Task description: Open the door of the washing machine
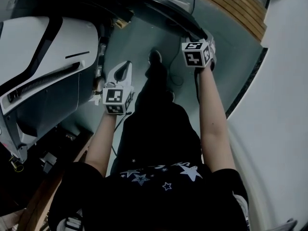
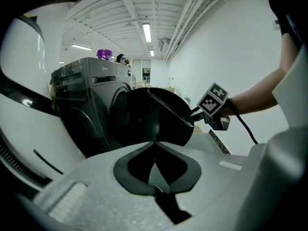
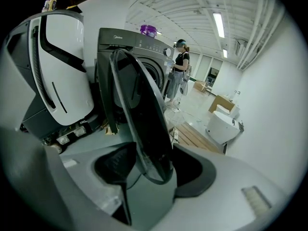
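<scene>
Right tool (image 3: 156, 170) jaws wide apart, straddling the thin curved rim of the door (image 3: 139, 109), with no clear squeeze. Door is round, dark, glossy, standing open, seen edge-on mid-frame in the right gripper view. Washing machine (image 3: 130, 40) behind it, upper centre: boxy, dark grey, matte. Left tool (image 2: 155, 146) jaws together, black pads tip to tip, empty. White glossy curved shell (image 3: 67, 81) with a black stripe, upper left.

A white wall (image 2: 226, 47) and ribbed ceiling (image 2: 115, 13) with strip lights (image 2: 147, 32) rise beyond the left hand-held gripper (image 2: 155, 146); grey floor (image 1: 144, 32) lies beneath it, a wooden pallet (image 1: 236, 6) farther off.
</scene>
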Available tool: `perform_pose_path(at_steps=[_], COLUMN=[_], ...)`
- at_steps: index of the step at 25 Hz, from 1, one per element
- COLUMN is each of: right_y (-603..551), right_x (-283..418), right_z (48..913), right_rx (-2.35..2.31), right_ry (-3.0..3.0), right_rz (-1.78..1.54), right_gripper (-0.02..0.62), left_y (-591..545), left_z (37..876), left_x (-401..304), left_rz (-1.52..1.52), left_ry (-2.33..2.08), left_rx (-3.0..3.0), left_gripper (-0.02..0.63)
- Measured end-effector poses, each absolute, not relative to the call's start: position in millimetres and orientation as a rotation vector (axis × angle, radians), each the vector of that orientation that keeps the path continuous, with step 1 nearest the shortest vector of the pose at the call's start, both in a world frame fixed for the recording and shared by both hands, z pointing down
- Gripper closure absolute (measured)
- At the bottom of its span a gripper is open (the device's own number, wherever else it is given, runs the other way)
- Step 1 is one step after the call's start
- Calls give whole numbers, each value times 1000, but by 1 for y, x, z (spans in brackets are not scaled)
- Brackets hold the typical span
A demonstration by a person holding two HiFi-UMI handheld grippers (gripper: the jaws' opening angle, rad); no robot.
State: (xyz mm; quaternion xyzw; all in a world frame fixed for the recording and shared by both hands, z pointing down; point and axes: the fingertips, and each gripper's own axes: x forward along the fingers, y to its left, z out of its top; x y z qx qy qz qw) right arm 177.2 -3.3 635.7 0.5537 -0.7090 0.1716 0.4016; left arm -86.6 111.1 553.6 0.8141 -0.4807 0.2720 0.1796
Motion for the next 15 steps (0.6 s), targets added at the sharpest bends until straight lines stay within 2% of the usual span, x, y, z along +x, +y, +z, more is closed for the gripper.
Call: perform_pose_path(at_steps=[6, 9, 15], right_y=[24, 36, 63], right_x=[157, 152, 127], right_z=[638, 636, 636], right_rx=[1348, 1346, 1307], right_ry=[-1796, -1790, -1809], right_rz=[417, 414, 418], right_gripper=[398, 459, 483], left_y=[168, 185, 202], left_z=[551, 549, 547], left_x=[-119, -127, -139], left_rz=[775, 798, 808], left_ry=[-1435, -1441, -1426], left_rx=[2217, 2200, 2184], left_gripper=[595, 595, 595])
